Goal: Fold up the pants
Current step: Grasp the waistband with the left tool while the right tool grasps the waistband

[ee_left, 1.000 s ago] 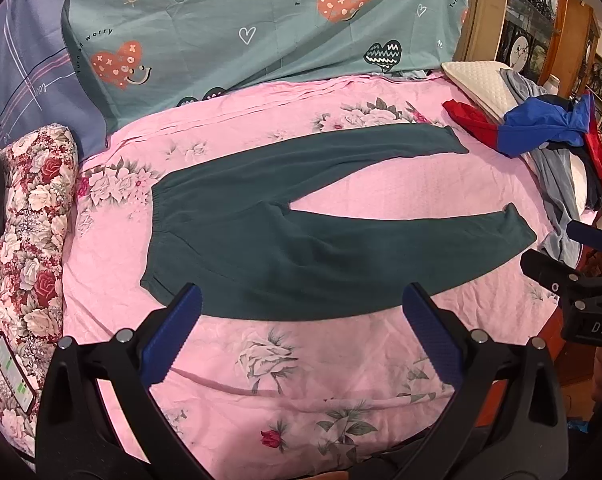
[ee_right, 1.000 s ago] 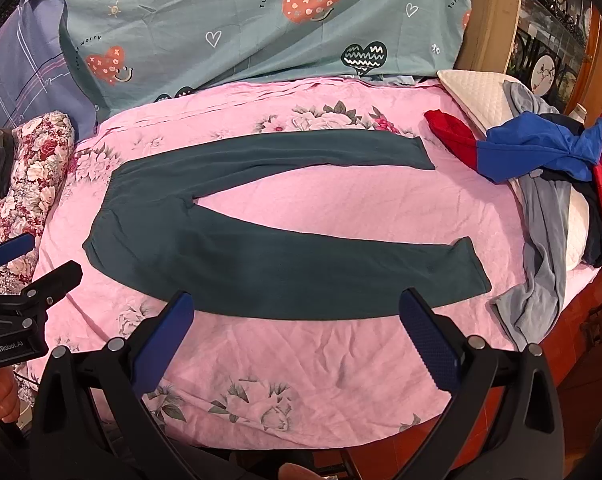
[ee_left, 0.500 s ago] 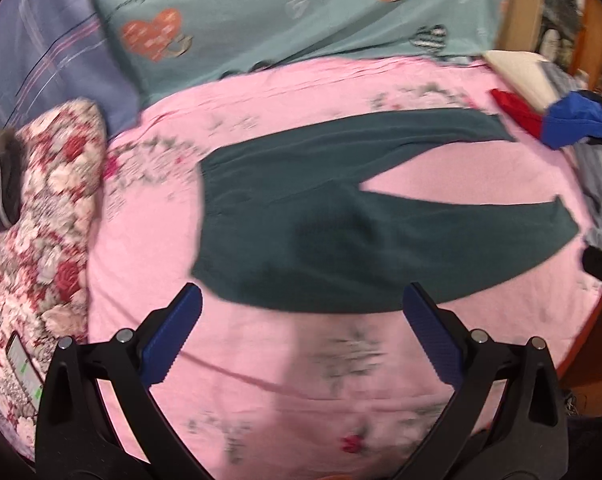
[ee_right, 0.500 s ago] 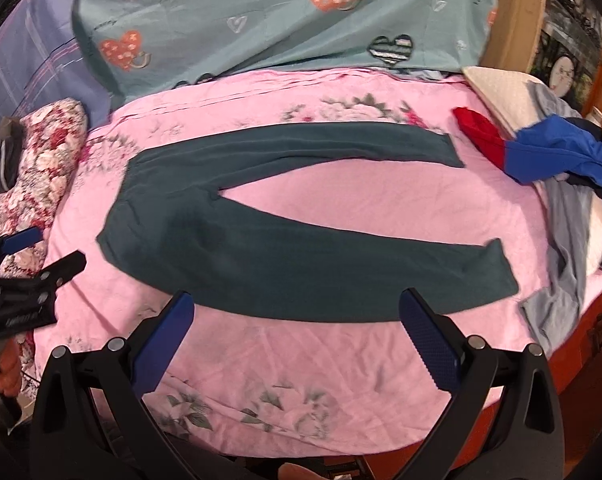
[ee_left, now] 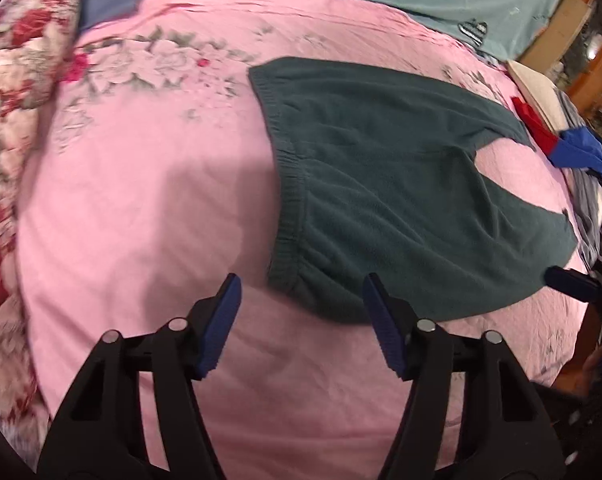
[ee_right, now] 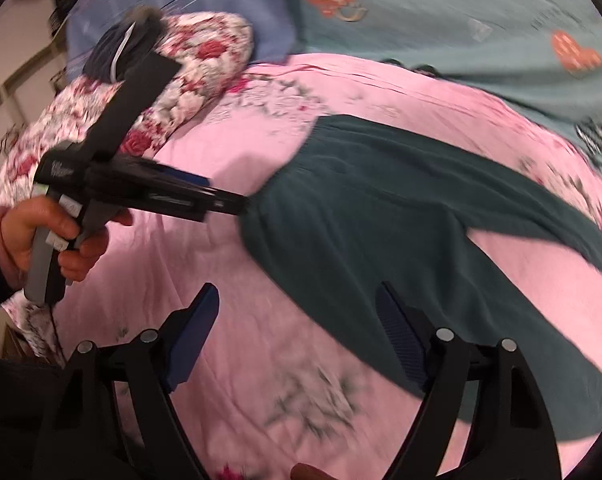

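Observation:
Dark green pants [ee_left: 401,184] lie flat on the pink floral bedsheet [ee_left: 149,208], waistband to the left and legs running off right. My left gripper [ee_left: 300,284] hovers over the near corner of the waistband [ee_left: 289,216]; its jaws are closing, that corner sits between them, and the pads do not press on it. In the right wrist view my right gripper [ee_right: 297,292] hangs over the near edge of the pants [ee_right: 401,216], jaws closing with cloth below them, untouched. A hand [ee_right: 41,236] holds the left gripper [ee_right: 225,196] at the waistband corner.
A red floral pillow [ee_left: 17,92] lies along the left side with a dark item [ee_right: 117,44] on top. A teal quilt with hearts [ee_right: 461,20] covers the far side. Red and blue clothes [ee_left: 573,152] are piled at the right, by wooden furniture [ee_left: 557,28].
Both grippers have swung left and dropped close to the waistband end of the pants. Both pairs of jaws stand narrower than before. The pants lie as they did.

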`<move>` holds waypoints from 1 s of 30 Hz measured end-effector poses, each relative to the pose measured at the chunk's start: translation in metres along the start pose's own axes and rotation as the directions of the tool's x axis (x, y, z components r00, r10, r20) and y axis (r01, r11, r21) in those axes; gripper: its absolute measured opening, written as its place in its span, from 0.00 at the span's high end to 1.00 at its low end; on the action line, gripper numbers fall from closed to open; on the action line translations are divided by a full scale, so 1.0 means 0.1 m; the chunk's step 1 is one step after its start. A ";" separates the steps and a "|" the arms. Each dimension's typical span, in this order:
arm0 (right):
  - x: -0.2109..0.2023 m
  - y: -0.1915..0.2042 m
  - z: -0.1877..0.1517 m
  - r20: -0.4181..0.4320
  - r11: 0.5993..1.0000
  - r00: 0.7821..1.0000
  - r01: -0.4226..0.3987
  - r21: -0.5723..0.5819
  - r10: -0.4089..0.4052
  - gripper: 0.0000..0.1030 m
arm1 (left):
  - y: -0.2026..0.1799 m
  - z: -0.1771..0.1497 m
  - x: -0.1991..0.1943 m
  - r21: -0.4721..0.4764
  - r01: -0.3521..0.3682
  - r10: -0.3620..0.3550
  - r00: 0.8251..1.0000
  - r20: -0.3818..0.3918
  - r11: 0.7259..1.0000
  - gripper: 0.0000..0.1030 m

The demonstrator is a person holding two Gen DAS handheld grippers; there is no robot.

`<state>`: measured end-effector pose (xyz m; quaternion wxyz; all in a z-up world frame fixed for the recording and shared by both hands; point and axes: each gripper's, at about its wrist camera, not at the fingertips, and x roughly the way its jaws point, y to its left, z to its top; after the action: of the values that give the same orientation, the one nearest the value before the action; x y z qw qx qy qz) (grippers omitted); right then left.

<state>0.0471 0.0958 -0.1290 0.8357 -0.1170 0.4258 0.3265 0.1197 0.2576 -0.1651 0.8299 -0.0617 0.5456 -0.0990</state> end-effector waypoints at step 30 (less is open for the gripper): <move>0.96 0.79 -0.04 -0.206 0.982 0.978 -0.017 -0.186 -0.022 0.98 | 0.70 -0.36 0.08 -0.074 0.137 -0.138 0.990 -0.005 0.988 0.80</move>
<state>0.0344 0.1973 -0.2004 0.7725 -0.2288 0.4777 0.3503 0.0963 0.3240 -0.2018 0.8155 -0.1289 0.5475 -0.1363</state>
